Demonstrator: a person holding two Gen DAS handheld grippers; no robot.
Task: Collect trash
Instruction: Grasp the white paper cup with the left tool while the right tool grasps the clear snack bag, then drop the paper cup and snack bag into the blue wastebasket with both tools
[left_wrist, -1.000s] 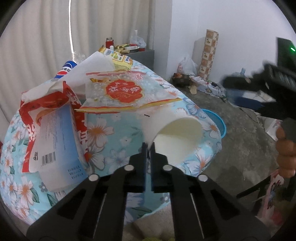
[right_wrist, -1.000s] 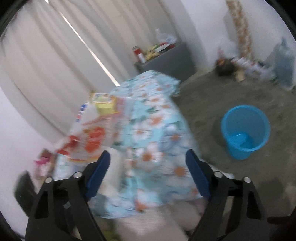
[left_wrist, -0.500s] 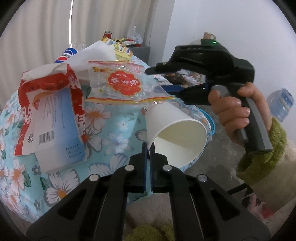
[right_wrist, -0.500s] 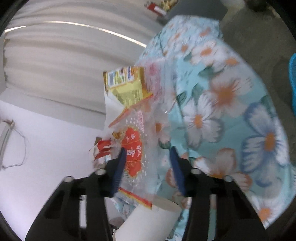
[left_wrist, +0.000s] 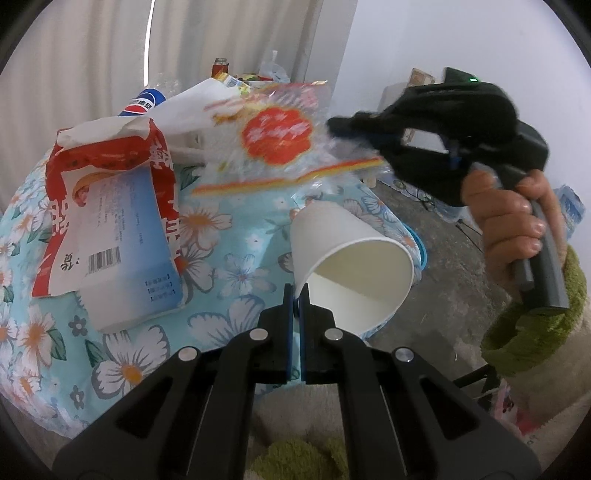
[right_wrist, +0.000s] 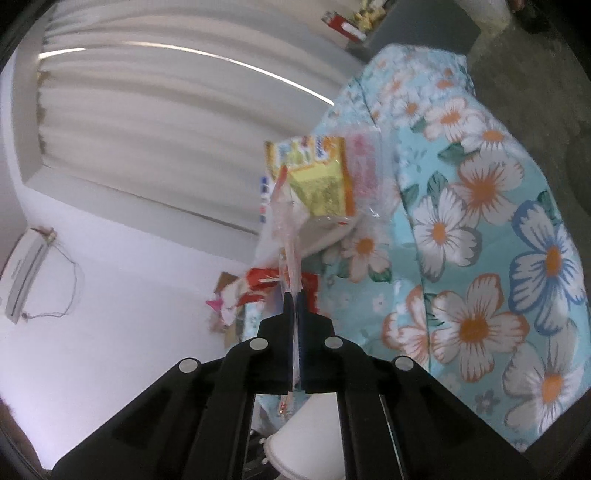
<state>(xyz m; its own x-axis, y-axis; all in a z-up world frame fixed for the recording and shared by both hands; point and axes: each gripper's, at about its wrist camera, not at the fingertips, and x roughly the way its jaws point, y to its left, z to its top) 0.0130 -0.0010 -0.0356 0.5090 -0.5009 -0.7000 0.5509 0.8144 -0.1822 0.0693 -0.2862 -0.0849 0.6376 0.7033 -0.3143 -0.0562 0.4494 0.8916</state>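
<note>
White paper cup (left_wrist: 351, 266), tipped on its side at lower centre of the left view, pinched at the rim by the closed jaws of the left gripper (left_wrist: 295, 295). Clear crinkly wrapper (left_wrist: 280, 140) with a red emblem, lifted off the floral surface (left_wrist: 229, 273) at upper centre, clamped edge-on in the shut jaws of the right gripper (right_wrist: 295, 299). Likely mid-lift, bound for the cup or a bin. Risks, judged: thin film slipping from so narrow a bite; cup rim buckling under the pinch; trailing wrapper dragging the red-and-white bag (left_wrist: 107, 221) or yellow packet (right_wrist: 317, 184) nearby.
</note>
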